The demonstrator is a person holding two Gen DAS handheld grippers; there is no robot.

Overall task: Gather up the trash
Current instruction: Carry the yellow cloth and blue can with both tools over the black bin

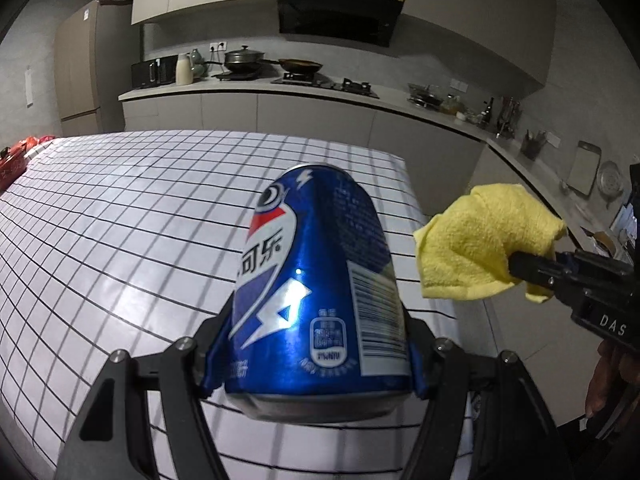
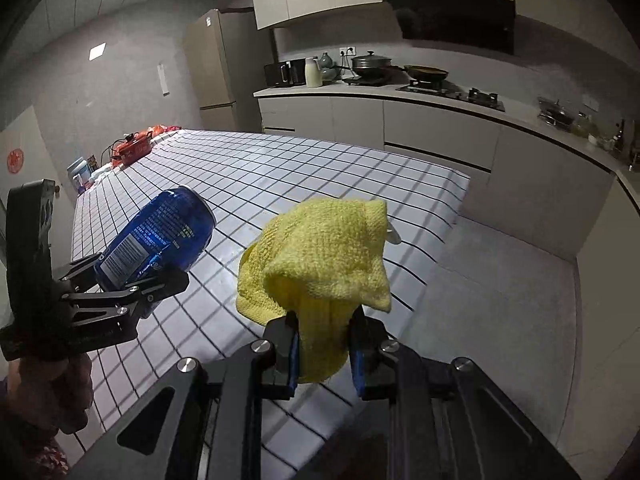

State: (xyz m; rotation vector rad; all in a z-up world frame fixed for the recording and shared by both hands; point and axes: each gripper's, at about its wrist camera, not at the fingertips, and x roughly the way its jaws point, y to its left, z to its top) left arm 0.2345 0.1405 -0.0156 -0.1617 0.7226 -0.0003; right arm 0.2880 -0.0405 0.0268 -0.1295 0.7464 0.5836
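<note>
Task stage: both pieces were already picked up and held in the air above the checked table (image 2: pixel 280 168); in my judgement the collecting was about half done, because no bin or bag was visible in either view.
Left gripper (image 1: pixel 312 364): its fingers were closed around the lower part of a blue can (image 1: pixel 316 280), one pad on each side, and the can pointed away from the camera, a little tilted.
Right gripper (image 2: pixel 324 356): its fingers were nearly together and pinched a bunched yellow cloth (image 2: pixel 320 256), which stood up above the pads.
Position of the things: can and cloth were side by side, near but apart, over the near right corner of the table.
What was left: to carry both to a trash place and release them; where this place was, I could not tell.
Table surface: the part in view was bare, except for red items (image 2: pixel 134 148) at the far left end.
Writing on the can: white Chinese characters "可乐", a lightning sign, a barcode; the small print was too blurred to read.
Writing on the gripper: the letters "DAS" on the right gripper's body, seen from the left wrist view.
</note>
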